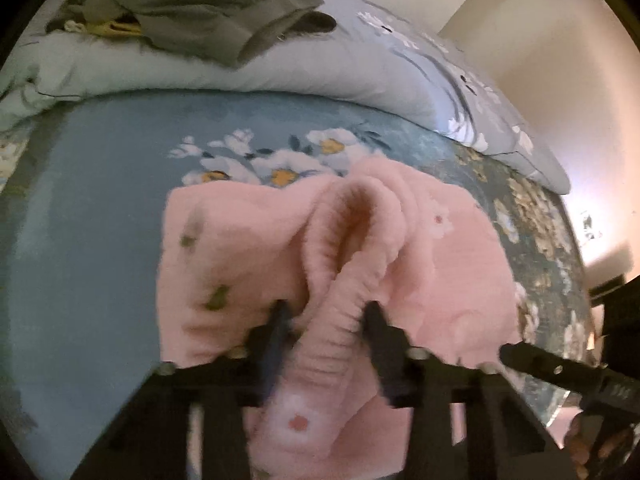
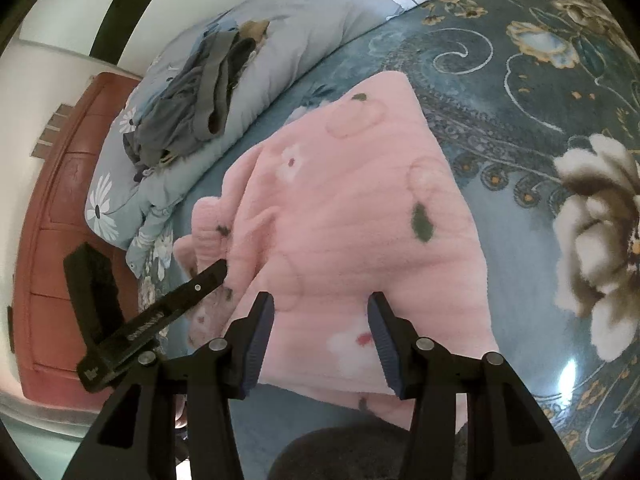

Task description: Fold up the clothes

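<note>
A pink fleece garment (image 1: 248, 240) with small flower prints lies on the blue floral bedsheet (image 1: 92, 208). Its ribbed band (image 1: 340, 300) is bunched up into a raised fold. My left gripper (image 1: 326, 316) is shut on that fold, one finger pressing each side. In the right wrist view the garment (image 2: 344, 208) lies mostly flat, with the left gripper's finger (image 2: 208, 278) at its bunched left edge. My right gripper (image 2: 320, 312) stands open just over the garment's near part, nothing pinched between its fingers. One of its fingers (image 1: 532, 360) shows at the garment's right edge.
A heap of grey clothes (image 1: 192, 4) rests on a folded pale blue quilt (image 1: 280, 76) at the back of the bed. A red-brown wooden panel (image 2: 52, 220) stands past the bed's left end. A dark rounded shape (image 2: 340, 452) sits at the near edge.
</note>
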Demonstrator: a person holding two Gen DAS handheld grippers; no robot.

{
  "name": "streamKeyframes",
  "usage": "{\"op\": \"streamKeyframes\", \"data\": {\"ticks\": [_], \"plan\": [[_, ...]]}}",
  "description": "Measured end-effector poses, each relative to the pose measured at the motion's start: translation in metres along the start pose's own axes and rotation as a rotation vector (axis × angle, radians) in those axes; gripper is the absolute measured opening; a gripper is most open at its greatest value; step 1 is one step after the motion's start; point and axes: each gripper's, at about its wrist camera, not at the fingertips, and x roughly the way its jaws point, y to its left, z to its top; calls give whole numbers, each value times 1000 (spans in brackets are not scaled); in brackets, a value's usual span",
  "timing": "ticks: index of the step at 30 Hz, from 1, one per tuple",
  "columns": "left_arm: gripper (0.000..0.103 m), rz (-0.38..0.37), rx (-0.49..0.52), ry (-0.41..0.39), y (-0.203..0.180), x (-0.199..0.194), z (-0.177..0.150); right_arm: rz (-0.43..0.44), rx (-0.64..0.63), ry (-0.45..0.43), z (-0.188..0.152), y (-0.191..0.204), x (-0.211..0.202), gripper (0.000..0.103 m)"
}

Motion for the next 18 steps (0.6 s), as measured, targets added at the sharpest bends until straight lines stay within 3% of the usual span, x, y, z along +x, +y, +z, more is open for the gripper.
{"op": "streamKeyframes", "data": {"ticks": [10, 14, 18], "plan": [[21, -208, -321, -146, 52, -56, -8, -15, -14, -11, 1, 10, -8, 50], [21, -147, -402, -127, 87, -55, -24, -24, -33, -17, 2, 15, -9, 50], [21, -168, -486, -62, 110, -31, -42, -29, -33, -6, 1, 16, -2, 50]]}}
